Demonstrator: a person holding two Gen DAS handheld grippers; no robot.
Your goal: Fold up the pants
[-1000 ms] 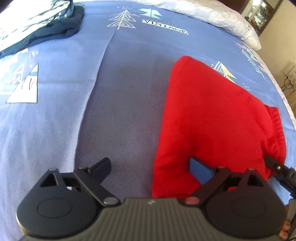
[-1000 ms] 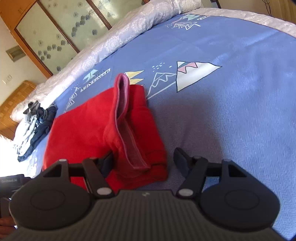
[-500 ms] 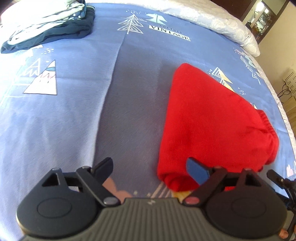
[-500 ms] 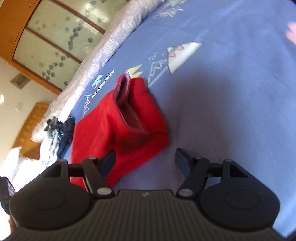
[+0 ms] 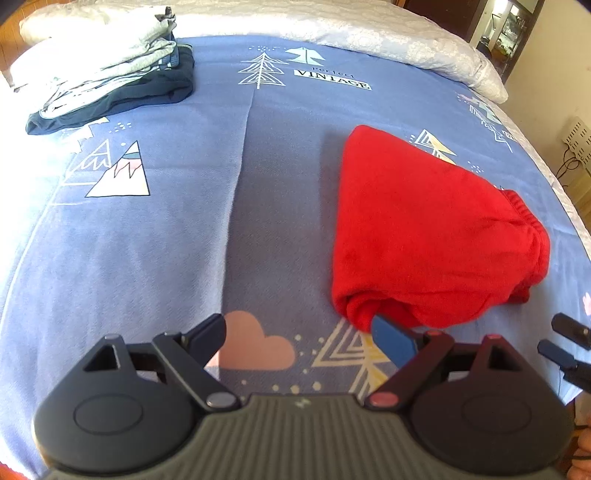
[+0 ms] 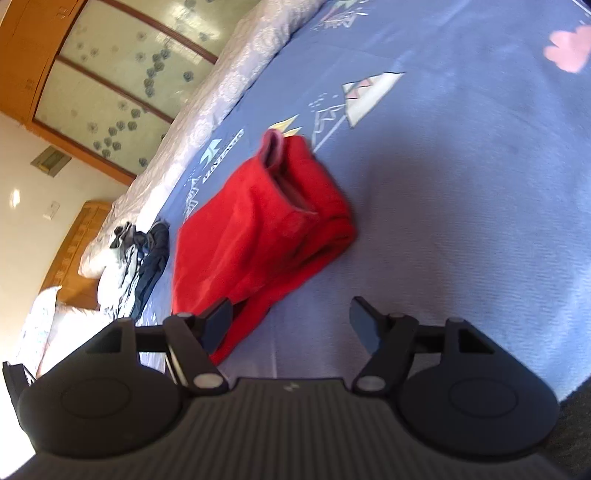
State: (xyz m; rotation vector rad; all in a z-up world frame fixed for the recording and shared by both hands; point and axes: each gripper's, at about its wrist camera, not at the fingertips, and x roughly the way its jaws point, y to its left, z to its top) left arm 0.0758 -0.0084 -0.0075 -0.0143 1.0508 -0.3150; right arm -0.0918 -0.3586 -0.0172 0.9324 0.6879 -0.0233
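Observation:
The red pants point(image 5: 424, 236) lie folded into a compact bundle on the blue printed bedspread point(image 5: 147, 229), elastic waistband at the right end. In the right wrist view the same red pants point(image 6: 258, 221) show their pinkish inner waistband on top. My left gripper point(image 5: 299, 336) hovers open over the bedspread just short of the bundle's near-left corner, nothing between its fingers. My right gripper point(image 6: 291, 321) is open too, above bare bedspread at the bundle's near edge, holding nothing. The right gripper's fingertips point(image 5: 565, 343) peek in at the left wrist view's right edge.
A stack of folded grey and navy clothes point(image 5: 110, 85) sits at the far left of the bed, also seen as the clothes pile point(image 6: 140, 254). White quilted bedding point(image 5: 369, 29) runs along the far edge. A wooden glass-front wardrobe point(image 6: 110, 74) stands beyond the bed.
Both grippers have pulled back and risen away from the red bundle, which now lies free on the bed. The right gripper's view has rolled, tilting the scene.

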